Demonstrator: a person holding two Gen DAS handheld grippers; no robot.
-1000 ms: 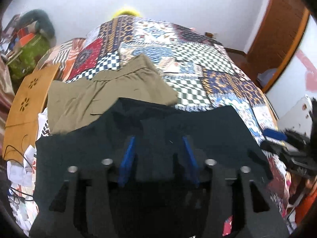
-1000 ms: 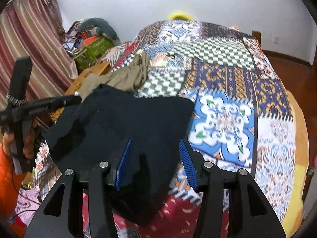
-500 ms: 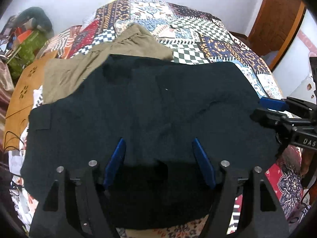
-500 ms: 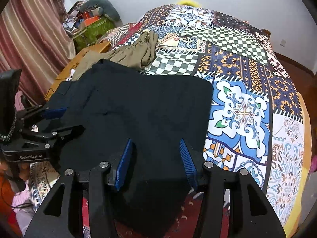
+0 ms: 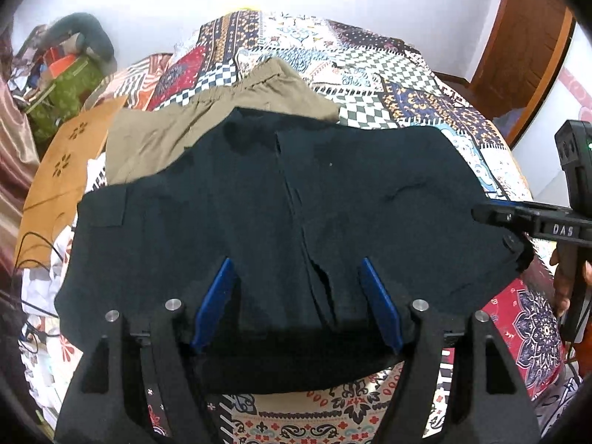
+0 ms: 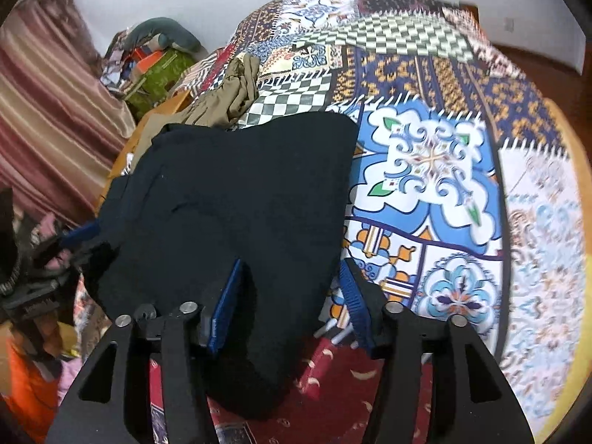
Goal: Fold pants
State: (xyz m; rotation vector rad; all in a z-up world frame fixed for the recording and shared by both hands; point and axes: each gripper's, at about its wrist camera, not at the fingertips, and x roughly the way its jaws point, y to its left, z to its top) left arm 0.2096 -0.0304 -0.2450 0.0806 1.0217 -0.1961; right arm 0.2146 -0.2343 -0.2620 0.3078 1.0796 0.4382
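Observation:
Black pants [image 5: 288, 214] lie spread flat on the patchwork bedspread [image 5: 370, 63], near its front edge; they also show in the right wrist view [image 6: 236, 199]. My left gripper [image 5: 296, 303] is open, its blue pads over the pants' near edge. My right gripper [image 6: 288, 303] is open over the pants' near right part; in the left wrist view it [image 5: 518, 218] shows at the pants' right corner. The left gripper appears at the far left of the right wrist view [image 6: 74, 236].
Olive-tan pants [image 5: 192, 125] lie crumpled behind the black ones, partly under them. A brown cardboard sheet [image 5: 63, 170] and a clutter pile [image 5: 63, 74] sit left of the bed. A wooden door [image 5: 525, 37] is at the right. Striped curtains [image 6: 48, 118] hang at the left.
Both grippers pulled back toward the front edge, and the black pants now lie spread out flatter on the bed. Both stay open.

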